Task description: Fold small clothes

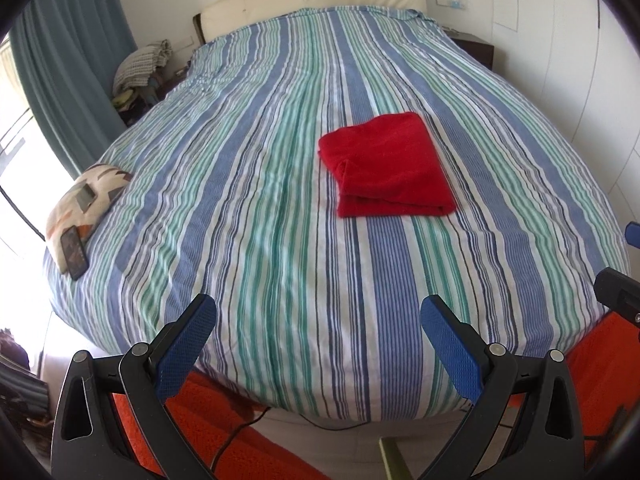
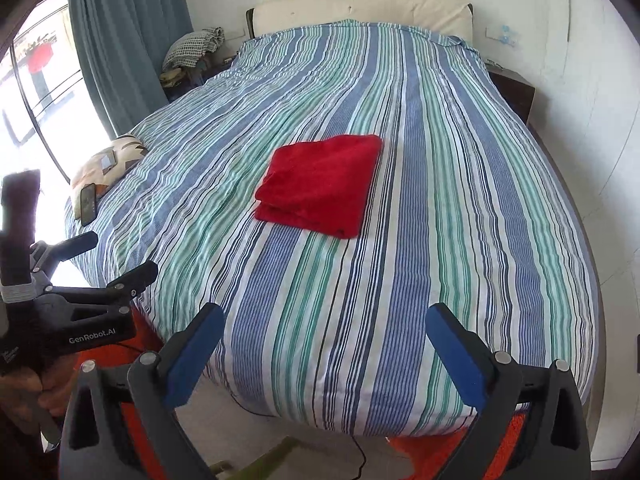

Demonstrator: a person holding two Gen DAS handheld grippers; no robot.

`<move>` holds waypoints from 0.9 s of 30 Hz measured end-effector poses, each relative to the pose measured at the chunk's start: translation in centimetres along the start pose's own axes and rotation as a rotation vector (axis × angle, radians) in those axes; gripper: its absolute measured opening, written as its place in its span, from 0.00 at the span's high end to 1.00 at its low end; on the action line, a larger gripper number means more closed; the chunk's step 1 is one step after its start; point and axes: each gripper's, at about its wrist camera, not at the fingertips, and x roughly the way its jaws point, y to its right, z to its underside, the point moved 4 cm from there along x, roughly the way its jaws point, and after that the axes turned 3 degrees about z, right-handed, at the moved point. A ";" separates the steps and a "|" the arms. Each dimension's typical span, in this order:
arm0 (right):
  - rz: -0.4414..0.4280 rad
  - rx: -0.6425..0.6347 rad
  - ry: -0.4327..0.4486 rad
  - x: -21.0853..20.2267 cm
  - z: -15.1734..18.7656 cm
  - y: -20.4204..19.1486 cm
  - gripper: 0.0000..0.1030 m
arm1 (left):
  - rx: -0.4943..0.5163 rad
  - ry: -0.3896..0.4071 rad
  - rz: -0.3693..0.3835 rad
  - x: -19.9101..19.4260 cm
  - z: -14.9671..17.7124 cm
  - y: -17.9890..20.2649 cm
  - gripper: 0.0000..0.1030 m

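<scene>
Over on the far left edge of the bed, a patterned cushion sits with a phone lying half on it, close to the drop. If I swing wide over there I could knock that phone to the floor, so I'll give that corner room.

Next across, my left gripper: jaws spread wide, blue pads apart, nothing between them, hanging over the foot of the striped bedspread. A dark cable trails on the floor below, beside the orange rug. Step carelessly and I reckon it could snag a foot.

Middle now, and here's the piece itself: the red cloth lies on the bedspread, right of centre from the left camera, folded into a squarish stack with layered edges toward me. Neither gripper touches it; both are well back. It looks finished to me, or near enough.

The risk, as I judge it, is spoiling it. Pinch only the top layer and the fold peels open; drag it and the soft spread bunches underneath and skews the stack. The edges nearest me look a little uneven, so a clumsy tidy could make them worse.

Rightmost, my right gripper: also released, jaws wide, empty, above the foot of the bed. Both tools sit close side by side, so crossing them toward the cloth could clash them.
</scene>
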 end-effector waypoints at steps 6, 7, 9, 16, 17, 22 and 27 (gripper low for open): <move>-0.007 0.016 -0.015 -0.7 1.3 -0.5 0.03 | 0.007 -0.030 0.010 -0.2 1.2 0.2 0.01; -0.006 0.018 -0.013 -1.0 1.5 -0.7 0.03 | 0.009 -0.034 0.010 -0.4 1.4 0.2 0.01; -0.002 0.028 -0.011 -1.6 1.9 -0.7 0.03 | 0.010 -0.048 0.017 -0.7 1.9 0.3 0.01; 0.025 0.006 -0.030 -2.5 2.8 -1.4 0.03 | 0.018 -0.073 0.054 -1.6 2.7 0.5 0.01; 0.029 -0.002 -0.037 -2.5 2.9 -1.6 0.03 | 0.020 -0.071 0.054 -1.7 2.7 0.5 0.01; 0.031 -0.015 -0.055 -2.3 3.2 -1.9 0.03 | 0.015 -0.062 0.053 -2.1 2.5 0.5 0.01; 0.031 -0.029 -0.058 -2.8 3.0 -2.4 0.03 | 0.020 -0.045 0.034 -2.5 2.2 0.3 0.01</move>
